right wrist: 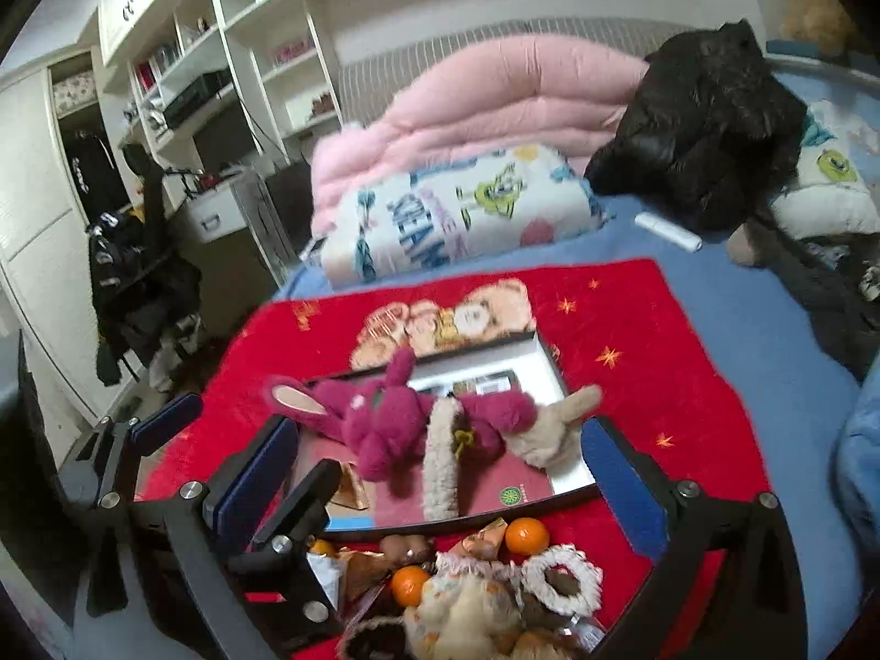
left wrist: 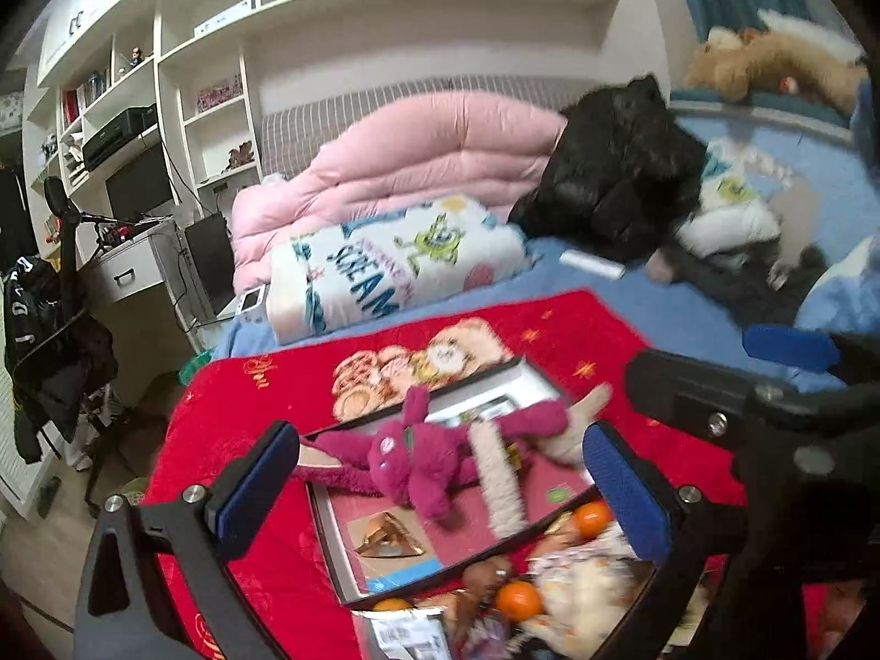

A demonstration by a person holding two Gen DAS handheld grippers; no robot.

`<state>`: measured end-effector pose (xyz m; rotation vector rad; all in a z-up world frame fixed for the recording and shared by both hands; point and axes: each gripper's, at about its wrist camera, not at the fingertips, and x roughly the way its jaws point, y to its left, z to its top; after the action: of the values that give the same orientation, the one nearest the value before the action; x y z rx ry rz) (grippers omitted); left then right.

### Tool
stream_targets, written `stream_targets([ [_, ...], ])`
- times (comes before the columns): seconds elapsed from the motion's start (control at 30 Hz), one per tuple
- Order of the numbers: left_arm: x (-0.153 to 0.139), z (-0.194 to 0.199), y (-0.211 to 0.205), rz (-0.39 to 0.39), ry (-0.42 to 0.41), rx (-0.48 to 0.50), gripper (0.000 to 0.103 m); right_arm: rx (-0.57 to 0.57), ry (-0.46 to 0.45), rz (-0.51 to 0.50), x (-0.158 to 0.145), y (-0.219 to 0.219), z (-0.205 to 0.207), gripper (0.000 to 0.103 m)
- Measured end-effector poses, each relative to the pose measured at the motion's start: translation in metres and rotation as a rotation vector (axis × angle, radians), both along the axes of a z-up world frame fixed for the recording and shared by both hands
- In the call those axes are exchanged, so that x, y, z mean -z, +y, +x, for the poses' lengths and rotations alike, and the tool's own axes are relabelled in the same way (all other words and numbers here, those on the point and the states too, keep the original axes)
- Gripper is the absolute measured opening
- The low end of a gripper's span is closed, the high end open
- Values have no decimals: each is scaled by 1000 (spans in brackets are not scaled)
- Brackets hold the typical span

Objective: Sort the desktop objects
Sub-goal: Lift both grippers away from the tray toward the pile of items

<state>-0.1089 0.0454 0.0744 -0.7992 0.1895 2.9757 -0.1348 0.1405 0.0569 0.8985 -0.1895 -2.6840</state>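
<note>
A magenta plush rabbit [left wrist: 401, 462] [right wrist: 379, 418] sprawls across a black-rimmed flat box [left wrist: 324, 539] [right wrist: 440, 522] on a red bear-print blanket [left wrist: 550, 330] [right wrist: 632, 319]. A cream fluffy band [left wrist: 495, 478] [right wrist: 440, 456] and a beige plush [left wrist: 577, 429] [right wrist: 544, 429] lie beside the rabbit. Tangerines [left wrist: 517, 599] [right wrist: 527, 536], snack wrappers and a fluffy ring [right wrist: 561, 577] are piled in front of the box. My left gripper [left wrist: 440, 489] is open and empty above the box. My right gripper [right wrist: 440, 487] hovers open over the same spot, just right of the left one.
The blanket lies on a blue-sheeted bed [left wrist: 687, 302]. Behind it are a pink quilt [left wrist: 429, 154], a cartoon-print pillow [left wrist: 385, 269], a black jacket [left wrist: 616, 176] and a white tube [left wrist: 591, 264]. To the left stand a desk, white shelves and a chair hung with dark clothes [left wrist: 49, 330].
</note>
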Motion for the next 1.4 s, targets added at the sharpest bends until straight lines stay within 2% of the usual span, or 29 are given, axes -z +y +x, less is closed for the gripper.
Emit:
stream_targets([
  [0.03, -12, 8, -1, 27, 4, 13, 103, 0, 0, 0, 0, 0, 0, 103],
  [0.1, -34, 23, -3, 88, 14, 34, 103, 24, 30, 23, -21, 7, 19, 103],
  [0.13, -41, 29, -4, 101, 17, 39, 103, 39, 93, 19, -45, 19, 46, 103],
  [0.2, -55, 46, -3, 117, 28, 62, 103, 50, 115, 19, -51, 23, 54, 103],
  [0.23, -60, 57, -3, 121, 39, 82, 103, 76, 186, 14, -65, 32, 78, 103],
  [0.27, -63, 68, -4, 133, 53, 105, 103, 83, 219, 13, -69, 36, 91, 103],
  [0.37, -64, 98, -5, 140, 59, 152, 103, 87, 266, 10, -68, 43, 119, 103],
  [0.5, -45, 128, -8, 138, 77, 141, 103, 77, 315, -73, -36, 60, 162, 103],
  [0.6, -25, 135, -15, 165, 55, 120, 103, 86, 265, -46, -23, 61, 157, 103],
  [0.73, 1, 129, -25, 199, 25, 106, 103, 78, 224, -83, -11, 64, 156, 103],
  [0.83, 24, 126, -30, 193, -2, 102, 103, 71, 182, -78, 10, 67, 159, 103],
  [1.0, 66, 120, -31, 167, -113, 121, 103, 66, 87, -116, 45, 73, 162, 103],
  [1.17, 84, 118, -19, 129, -155, 136, 103, 66, 6, -35, 69, 67, 152, 103],
  [1.2, 85, 118, -17, 121, -157, 136, 103, 66, 6, -35, 69, 67, 152, 103],
  [1.27, 90, 117, -14, 108, -174, 135, 103, 80, -69, -68, 88, 74, 139, 103],
  [1.4, 109, 115, -9, 132, -230, 134, 103, 108, -167, -68, 106, 83, 126, 103],
])
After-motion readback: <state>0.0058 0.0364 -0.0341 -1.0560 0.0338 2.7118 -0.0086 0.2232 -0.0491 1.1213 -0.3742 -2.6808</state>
